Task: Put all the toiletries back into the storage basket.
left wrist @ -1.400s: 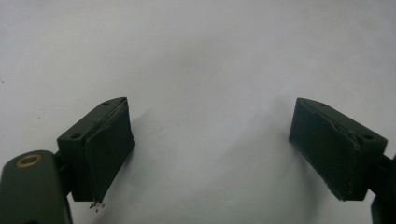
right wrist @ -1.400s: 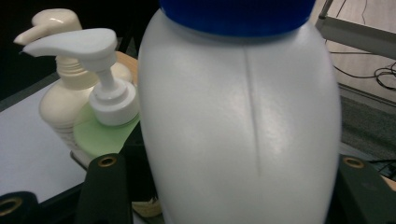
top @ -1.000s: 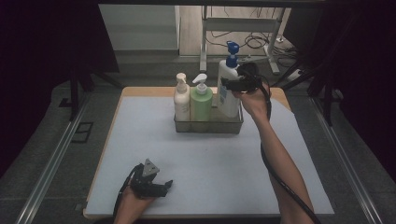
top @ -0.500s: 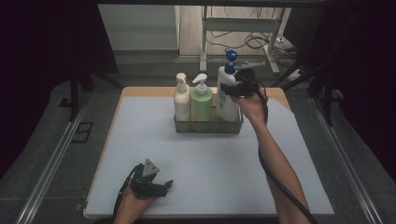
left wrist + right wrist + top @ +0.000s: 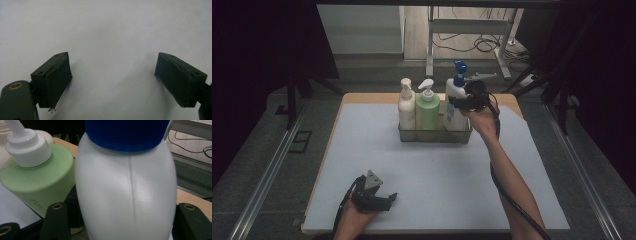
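Your right gripper [image 5: 463, 101] jaws grip white bottle [image 5: 126, 192] in far tray [image 5: 434, 136]; left gripper [image 5: 377, 196] jaws open, near surface [image 5: 447, 175].

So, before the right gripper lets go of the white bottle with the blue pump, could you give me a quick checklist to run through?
1. White bottle sits between the right gripper jaws, one on each side: ok.
2. Bottle upright, at the right end of the metal basket: ok.
3. Bottle base seated on the basket floor: cannot tell; the basket wall hides it.
4. Clearance to the green bottle: not ok; in the right gripper view the two look pressed together.
5. Cream bottle upright at the left end, apart from the work: ok.
6. Left gripper open, resting on the white mat near the front edge: ok.
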